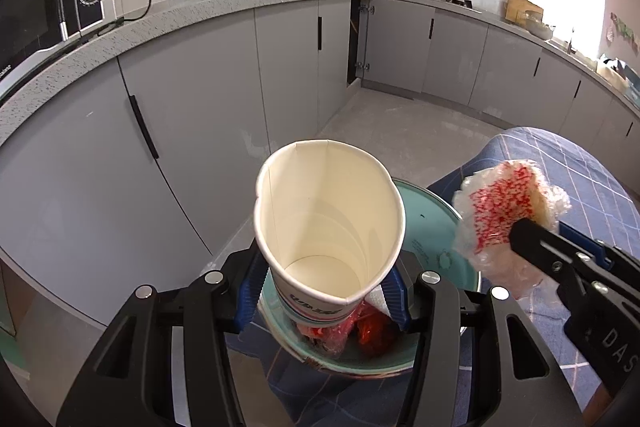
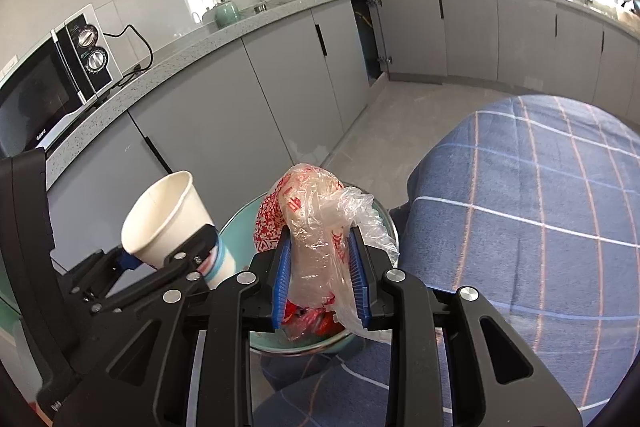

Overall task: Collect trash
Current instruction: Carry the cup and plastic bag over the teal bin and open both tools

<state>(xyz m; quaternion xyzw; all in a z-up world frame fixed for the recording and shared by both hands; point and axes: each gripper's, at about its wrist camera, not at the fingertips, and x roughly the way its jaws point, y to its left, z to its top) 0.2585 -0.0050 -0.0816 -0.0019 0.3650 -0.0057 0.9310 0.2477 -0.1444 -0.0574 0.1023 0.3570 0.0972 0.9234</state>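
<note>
Left gripper (image 1: 324,291) around paper cup (image 1: 328,227); above bin (image 1: 436,223)

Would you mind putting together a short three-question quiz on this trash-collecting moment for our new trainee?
1. True or false: the paper cup held in the left gripper is full of liquid.
2. What does the right gripper clamp? A) a crumpled plastic bag B) a spoon C) a sponge
3. Fill in: both items are held above a teal ____ that already holds red wrappers.

Key:
1. False; the cup's inside is bare white down to the bottom.
2. A; clear plastic with red print sits between the blue pads.
3. Bin.
</note>
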